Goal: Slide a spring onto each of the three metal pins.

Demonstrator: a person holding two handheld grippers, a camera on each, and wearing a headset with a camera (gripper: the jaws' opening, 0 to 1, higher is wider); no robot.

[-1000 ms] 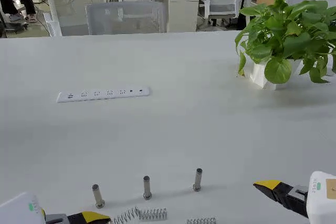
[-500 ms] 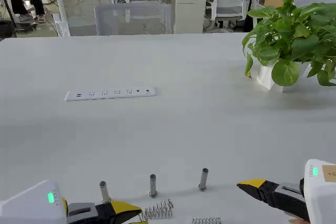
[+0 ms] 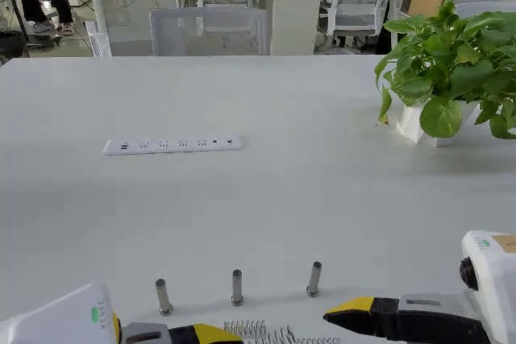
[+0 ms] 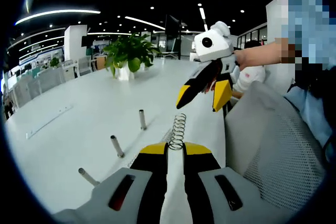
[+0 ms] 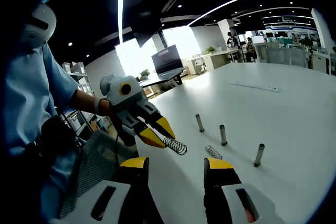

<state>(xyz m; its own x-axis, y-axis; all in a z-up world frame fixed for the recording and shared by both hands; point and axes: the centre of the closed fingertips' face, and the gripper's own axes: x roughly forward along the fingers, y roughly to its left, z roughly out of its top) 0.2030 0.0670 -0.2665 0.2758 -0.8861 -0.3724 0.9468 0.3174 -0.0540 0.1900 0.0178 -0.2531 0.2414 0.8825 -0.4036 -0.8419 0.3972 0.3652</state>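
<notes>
Three short grey metal pins (image 3: pixel 237 288) stand upright on the white worktop (image 3: pixel 322 183) in a slightly slanted, well-spaced row. Each rests on a small flat foot, and none carries a spring. One slim silver wire spring (image 4: pixel 177 131) is pinched by one end between the closed jaws of the left gripper (image 4: pixel 176 146), with its free end pointing straight out from them. A second loose spring (image 5: pixel 212 152) lies flat on the worktop just beside the row, near the middle pin.
</notes>
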